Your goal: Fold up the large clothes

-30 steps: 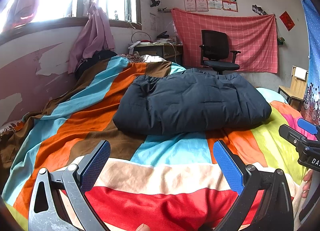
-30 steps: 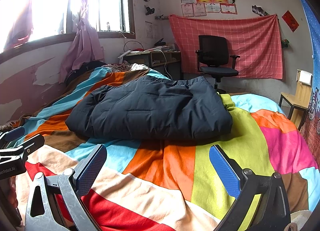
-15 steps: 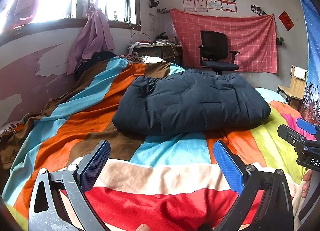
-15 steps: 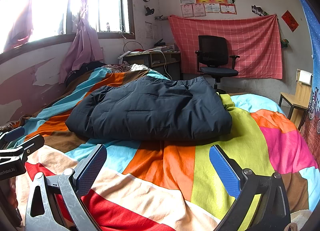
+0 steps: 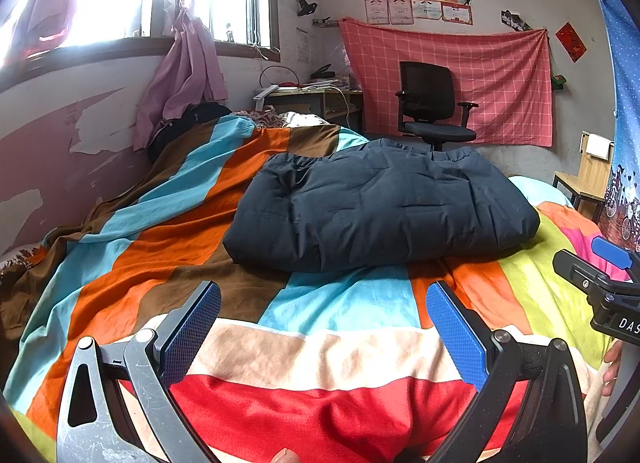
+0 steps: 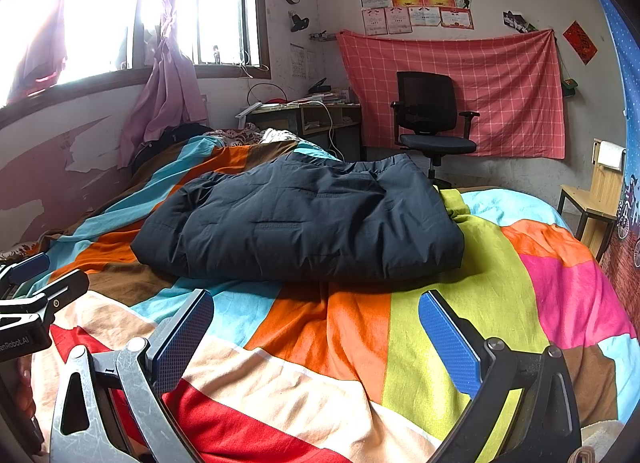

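Nothing is seen changed since a second ago: the folded dark padded jacket (image 5: 380, 207) lies mid-bed on the striped blanket (image 5: 340, 303), well apart from left tool (image 5: 324, 323) and right tool (image 6: 316, 331), both held wide and empty, so folding is judged finished.

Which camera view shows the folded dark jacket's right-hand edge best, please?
The right wrist view: the dark jacket lies central, its right edge plain against the striped blanket. The left wrist view shows that edge farther off-centre.

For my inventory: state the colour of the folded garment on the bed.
Dark navy blue, quilted folded garment; clearest in the right wrist view.
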Demonstrator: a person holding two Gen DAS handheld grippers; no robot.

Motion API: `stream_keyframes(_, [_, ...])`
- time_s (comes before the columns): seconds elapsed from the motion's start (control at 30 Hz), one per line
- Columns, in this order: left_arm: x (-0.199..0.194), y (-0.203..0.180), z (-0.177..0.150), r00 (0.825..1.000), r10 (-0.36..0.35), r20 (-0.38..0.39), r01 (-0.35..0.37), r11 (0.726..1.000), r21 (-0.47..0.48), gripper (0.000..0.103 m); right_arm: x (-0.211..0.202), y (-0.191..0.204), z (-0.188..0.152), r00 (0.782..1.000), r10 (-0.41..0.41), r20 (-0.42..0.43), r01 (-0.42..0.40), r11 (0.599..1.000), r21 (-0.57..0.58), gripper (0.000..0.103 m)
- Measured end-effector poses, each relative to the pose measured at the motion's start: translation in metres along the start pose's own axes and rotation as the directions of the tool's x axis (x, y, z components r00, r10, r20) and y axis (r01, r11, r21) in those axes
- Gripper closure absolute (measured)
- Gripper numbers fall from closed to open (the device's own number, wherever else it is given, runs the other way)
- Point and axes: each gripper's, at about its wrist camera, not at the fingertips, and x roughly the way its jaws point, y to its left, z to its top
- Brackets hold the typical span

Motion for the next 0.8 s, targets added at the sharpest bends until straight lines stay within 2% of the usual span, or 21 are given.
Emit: stream_keyframes(0.8, [-0.0007,-0.0017,-0.0005,1.000,0.002,0.001,-0.002,1.000,-0.001,0.002,0.0006,0.0008,-0.0009,1.000,-0.001,0.001,0.001,1.000,0.001,0.000])
